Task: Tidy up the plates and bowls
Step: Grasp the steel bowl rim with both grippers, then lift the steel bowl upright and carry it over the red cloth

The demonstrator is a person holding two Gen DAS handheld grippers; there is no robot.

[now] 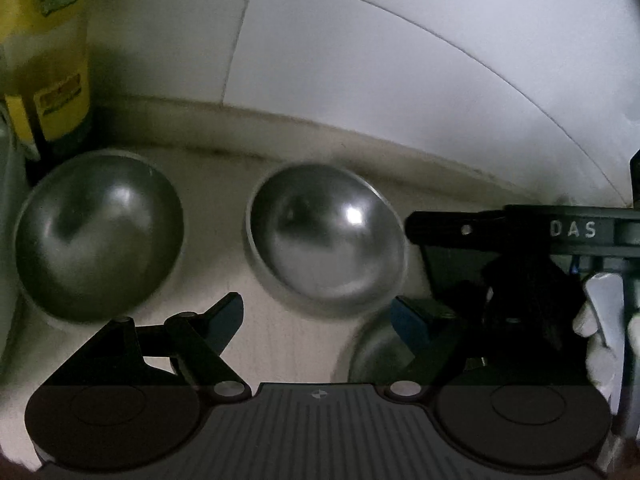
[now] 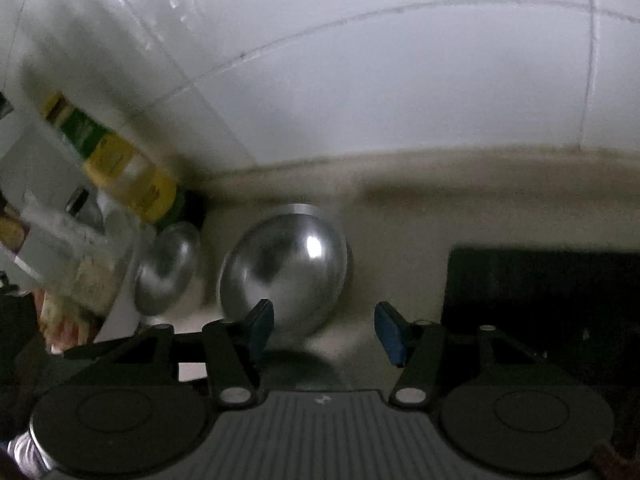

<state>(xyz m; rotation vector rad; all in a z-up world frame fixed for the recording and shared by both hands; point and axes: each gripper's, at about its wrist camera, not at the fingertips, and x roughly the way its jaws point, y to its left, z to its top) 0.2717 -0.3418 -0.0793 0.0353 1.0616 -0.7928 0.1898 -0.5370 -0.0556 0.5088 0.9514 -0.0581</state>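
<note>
1. Left gripper [image 1: 320,320]: jaws spread wide, nothing between the pads, poised over the pale countertop [image 1: 288,344].
2. Ahead of it, two steel bowls: far-left bowl [image 1: 98,236] beside a yellow-labelled bottle [image 1: 48,60], middle bowl [image 1: 326,236] tilted, near the tiled wall [image 1: 400,80].
3. Third steel bowl [image 1: 376,356] partly hidden under the left gripper's right finger.
4. Right gripper [image 2: 324,328]: jaws parted, pads pinching nothing, just short of the middle bowl [image 2: 284,268].
5. Same tool visible in the left wrist view [image 1: 500,232], held by a white-gloved hand [image 1: 600,340].
6. Dark flat object [image 2: 540,300] to the right; identity unclear.
</note>
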